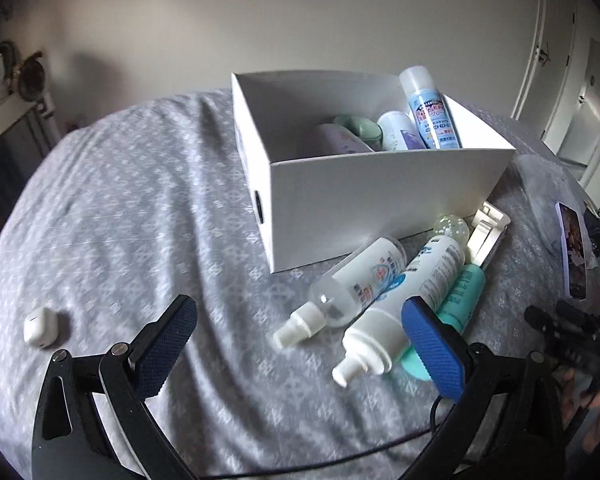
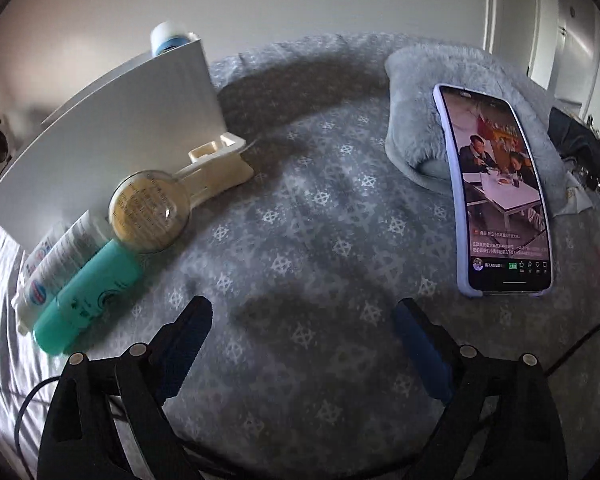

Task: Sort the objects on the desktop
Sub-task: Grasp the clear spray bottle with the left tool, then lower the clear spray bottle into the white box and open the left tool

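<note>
The white box (image 1: 388,204) stands on the grey patterned cloth (image 1: 140,200) with a blue spray can (image 1: 430,108) and other bottles inside. Just in front of the box lie a clear spray bottle (image 1: 352,280), a white bottle (image 1: 404,300) and a teal tube (image 1: 458,296). The left gripper (image 1: 296,344) hovers before them, jaws apart and empty, its right finger over the teal tube. The right gripper (image 2: 302,344), also apart and empty, sits right of the box, beside a phone (image 2: 496,192).

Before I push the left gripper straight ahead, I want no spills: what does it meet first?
Probably the clear spray bottle lying between the left gripper and the white box; depth is unclear.
</note>
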Motion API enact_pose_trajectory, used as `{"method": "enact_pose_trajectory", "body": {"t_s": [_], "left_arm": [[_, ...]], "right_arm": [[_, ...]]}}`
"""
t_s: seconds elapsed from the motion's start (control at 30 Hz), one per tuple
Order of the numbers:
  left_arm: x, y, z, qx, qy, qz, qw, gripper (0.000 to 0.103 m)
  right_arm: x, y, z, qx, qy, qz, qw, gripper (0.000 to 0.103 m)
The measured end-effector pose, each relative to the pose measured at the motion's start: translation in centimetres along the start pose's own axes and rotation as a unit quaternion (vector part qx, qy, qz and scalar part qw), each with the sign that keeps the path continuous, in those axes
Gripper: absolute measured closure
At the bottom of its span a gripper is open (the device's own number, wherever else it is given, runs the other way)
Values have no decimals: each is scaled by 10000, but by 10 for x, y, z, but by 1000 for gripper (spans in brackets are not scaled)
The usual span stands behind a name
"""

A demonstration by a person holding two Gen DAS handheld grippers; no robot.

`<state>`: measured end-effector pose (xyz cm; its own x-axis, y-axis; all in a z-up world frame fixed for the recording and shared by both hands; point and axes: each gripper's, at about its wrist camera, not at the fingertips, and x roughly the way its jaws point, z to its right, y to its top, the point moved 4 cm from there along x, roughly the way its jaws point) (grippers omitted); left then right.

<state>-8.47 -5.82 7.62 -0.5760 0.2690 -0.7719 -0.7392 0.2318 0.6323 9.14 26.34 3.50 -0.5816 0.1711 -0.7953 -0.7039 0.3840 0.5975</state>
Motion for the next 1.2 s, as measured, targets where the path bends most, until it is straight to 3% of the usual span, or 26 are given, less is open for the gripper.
{"method": "enact_pose_trajectory", "body": {"t_s": [0.1, 0.17, 0.23, 0.27, 0.33, 0.43, 0.5, 0.57, 0.63, 0.7, 0.77, 0.9, 0.97, 1.03, 1.1, 1.2], "left_arm": [[45, 11, 4, -100, -660, -637, 9957, 0], [72, 10, 11, -238, -1149, -1144, 9865, 0], [84, 6, 17, -496, -1579, -1315, 9774, 0], [85, 4, 23, -509, -1625, -1363, 9759, 1], [82, -3, 46, -138, -1720, -1485, 9737, 2], [62, -35, 90, 532, -2402, -1925, 9499, 3], [44, -45, 102, 676, -2705, -1856, 9422, 9], [39, -38, 91, 389, -2504, -1657, 9530, 9], [45, -21, 66, -269, -2125, -1499, 9652, 9], [57, -13, 49, -701, -1884, -1539, 9674, 9], [71, -16, 51, -560, -1591, -1711, 9707, 10], [81, -15, 73, -314, -1375, -1690, 9755, 11], [86, -14, 81, -382, -1248, -1649, 9776, 20], [90, -13, 88, -281, -1004, -1618, 9813, 47], [93, -14, 92, -97, -705, -1567, 9851, 63], [92, -15, 92, -172, -807, -1481, 9855, 63]], "right_arm": [[-9, -14, -4, -241, 48, 159, 9996, 2], [-11, -26, -4, -374, 21, 148, 9992, 0], [-15, -31, -9, -507, -23, 186, 9985, 0], [-16, -31, -8, -474, 48, 169, 9987, 0], [-18, -31, -4, -355, 190, 154, 9991, 0], [-18, -31, -5, -248, 306, 165, 9991, 0], [-17, -32, -9, -325, 191, 132, 9992, 0], [-14, -32, -14, -451, 37, 99, 9989, 0], [-16, -32, -15, -449, 41, 119, 9989, 0], [-16, -26, -13, -333, 115, 185, 9992, 0], [-15, -15, -8, -69, 76, 234, 9997, 0], [6, 6, 0, 232, -321, 51, 9992, 0], [14, 8, -2, 108, -504, 88, 9986, 0], [18, 7, -6, -45, -626, 140, 9979, 0], [17, 7, -6, -5, -633, 158, 9979, 0], [17, 5, -6, 22, -600, 194, 9980, 0]]}}
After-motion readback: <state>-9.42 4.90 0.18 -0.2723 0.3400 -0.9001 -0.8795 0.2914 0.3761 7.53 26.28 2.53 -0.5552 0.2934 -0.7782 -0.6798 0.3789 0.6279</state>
